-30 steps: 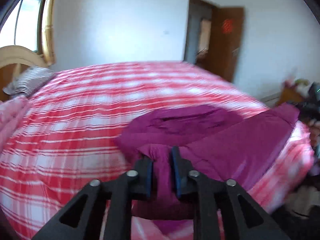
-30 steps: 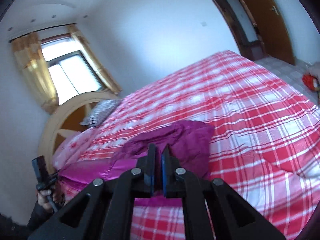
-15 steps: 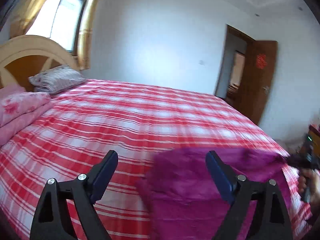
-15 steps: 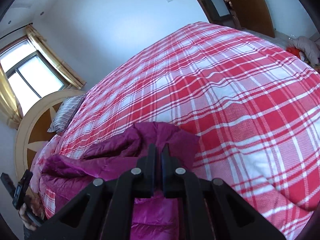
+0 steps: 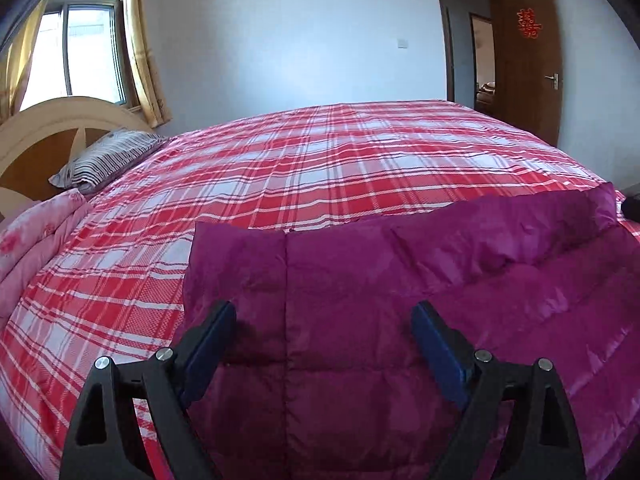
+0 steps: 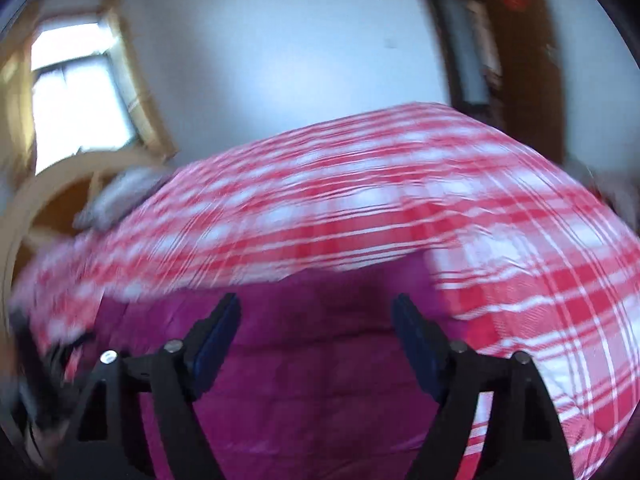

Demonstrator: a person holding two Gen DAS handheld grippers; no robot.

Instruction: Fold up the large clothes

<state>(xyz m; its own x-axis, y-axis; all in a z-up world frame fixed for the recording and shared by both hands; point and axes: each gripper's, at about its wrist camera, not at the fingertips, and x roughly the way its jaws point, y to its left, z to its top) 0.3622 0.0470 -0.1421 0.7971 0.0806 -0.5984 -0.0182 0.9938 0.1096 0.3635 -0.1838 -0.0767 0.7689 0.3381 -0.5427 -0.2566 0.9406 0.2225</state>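
A magenta quilted down jacket (image 5: 380, 280) lies spread on the near side of the bed; it also shows in the blurred right wrist view (image 6: 320, 340). My left gripper (image 5: 324, 320) is open and empty, hovering just above the jacket's left part near a vertical seam. My right gripper (image 6: 318, 316) is open and empty above the jacket's right part, close to its edge.
The bed has a red and white plaid cover (image 5: 320, 168). A striped pillow (image 5: 108, 156) and a pink folded quilt (image 5: 36, 240) lie at the left by the wooden headboard (image 5: 44, 132). A brown open door (image 5: 524, 56) is at the back right.
Both grippers let go of the jacket and opened: the left first, the right in the last half second. The jacket now lies flatter on the bed. The right wrist view is swinging.
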